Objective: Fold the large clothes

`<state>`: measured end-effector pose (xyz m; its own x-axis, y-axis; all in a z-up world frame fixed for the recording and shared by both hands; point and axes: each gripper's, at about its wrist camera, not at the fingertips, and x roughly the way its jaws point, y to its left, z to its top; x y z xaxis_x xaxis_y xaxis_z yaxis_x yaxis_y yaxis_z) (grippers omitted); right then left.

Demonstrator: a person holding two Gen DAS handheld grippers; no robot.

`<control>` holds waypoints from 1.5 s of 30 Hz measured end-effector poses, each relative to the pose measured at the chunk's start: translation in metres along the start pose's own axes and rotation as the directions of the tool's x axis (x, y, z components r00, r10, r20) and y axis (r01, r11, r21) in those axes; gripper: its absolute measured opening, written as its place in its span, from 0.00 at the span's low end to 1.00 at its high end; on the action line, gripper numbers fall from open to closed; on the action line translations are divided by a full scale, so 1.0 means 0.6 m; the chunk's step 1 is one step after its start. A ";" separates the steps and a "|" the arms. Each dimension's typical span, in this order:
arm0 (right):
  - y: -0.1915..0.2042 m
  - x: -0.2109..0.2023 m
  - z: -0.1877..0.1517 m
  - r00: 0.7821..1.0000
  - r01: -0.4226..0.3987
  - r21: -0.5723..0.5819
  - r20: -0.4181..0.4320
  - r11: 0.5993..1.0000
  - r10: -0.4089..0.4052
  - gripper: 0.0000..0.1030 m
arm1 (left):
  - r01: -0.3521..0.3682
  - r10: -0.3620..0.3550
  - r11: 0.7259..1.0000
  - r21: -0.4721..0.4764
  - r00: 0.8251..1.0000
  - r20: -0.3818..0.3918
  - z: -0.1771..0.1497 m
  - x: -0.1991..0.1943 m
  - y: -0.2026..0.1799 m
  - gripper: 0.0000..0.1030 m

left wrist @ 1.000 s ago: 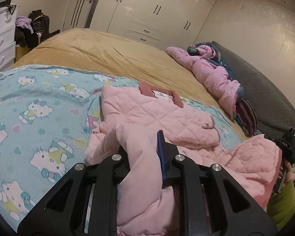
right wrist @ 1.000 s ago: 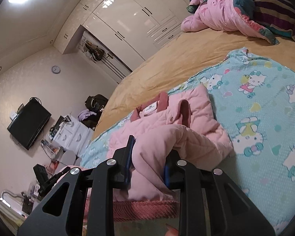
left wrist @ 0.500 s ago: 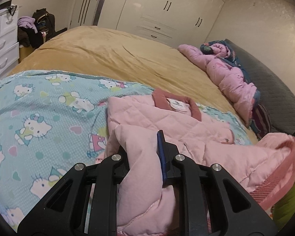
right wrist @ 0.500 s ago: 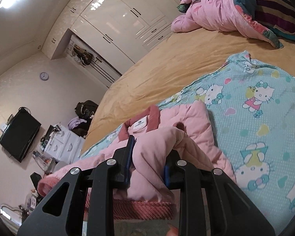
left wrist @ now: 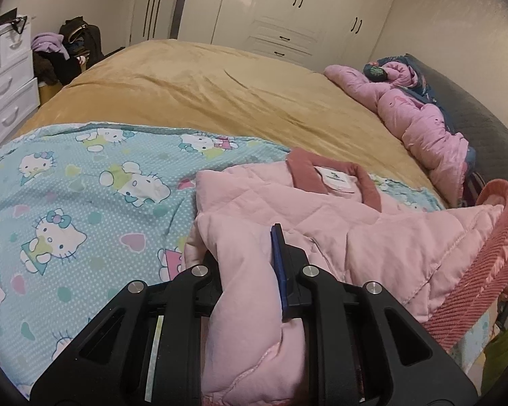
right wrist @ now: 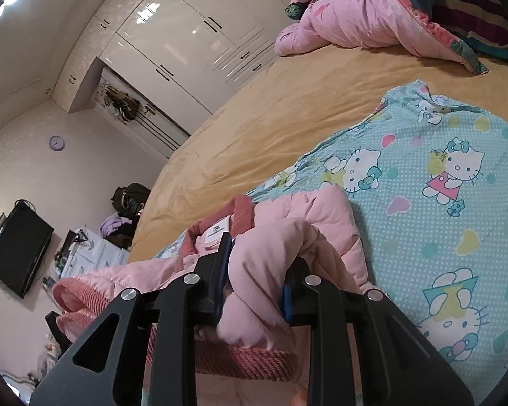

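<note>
Jacket (left wrist: 338, 223) on bed | left gripper (left wrist: 245, 253), right gripper (right wrist: 257, 270) both clamp it

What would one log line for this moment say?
stage: folding hem toward collar | left claw: shut on pink quilted jacket | right claw: shut on jacket | surface: cartoon-cat blanket on bed

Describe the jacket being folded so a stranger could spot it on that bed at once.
Start at the wide bed with the mustard cover, then find the turquoise cartoon-cat blanket spread over its near end. On that blanket lies the pale pink quilted jacket. Unlike the brighter pink bundle by the headboard, it has a dusty-rose ribbed collar around a white label.
</note>
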<state>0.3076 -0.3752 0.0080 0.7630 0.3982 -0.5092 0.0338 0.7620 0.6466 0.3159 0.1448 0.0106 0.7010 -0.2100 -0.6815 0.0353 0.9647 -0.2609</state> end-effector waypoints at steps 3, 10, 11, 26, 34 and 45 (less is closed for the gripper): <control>0.001 0.010 0.000 1.000 0.011 -0.009 0.004 1.000 -0.011 0.23 | -0.005 0.005 1.000 -0.008 1.000 -0.009 0.002 0.018 0.005 0.12; -0.023 0.050 0.003 1.000 0.007 0.037 -0.010 0.999 -0.007 0.24 | -0.017 0.016 1.000 -0.022 0.999 -0.043 0.008 0.059 0.012 0.13; -0.028 0.054 0.003 1.000 -0.003 0.050 -0.012 0.999 0.004 0.27 | -0.019 0.018 1.000 -0.023 0.999 -0.046 0.009 0.064 0.012 0.13; -0.079 0.020 -0.001 0.974 -0.222 0.078 0.069 0.972 0.217 0.88 | -0.049 0.047 0.998 -0.029 0.996 -0.075 0.007 0.096 0.010 0.15; -0.039 0.030 -0.007 0.996 0.050 -0.150 0.076 0.987 -0.039 0.91 | -0.046 0.039 0.996 -0.081 0.996 -0.078 0.017 0.100 0.014 0.23; -0.016 0.126 -0.069 0.969 0.223 -0.362 -0.023 0.905 -0.247 0.91 | 0.058 -0.063 0.993 -0.104 0.997 -0.048 0.043 0.034 0.008 0.68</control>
<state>0.3379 -0.3311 -0.0600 0.7162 0.2088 -0.6660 -0.0334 0.9633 0.2662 0.3487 0.1495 0.0130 0.6626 -0.2780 -0.6955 0.0014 0.9290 -0.3700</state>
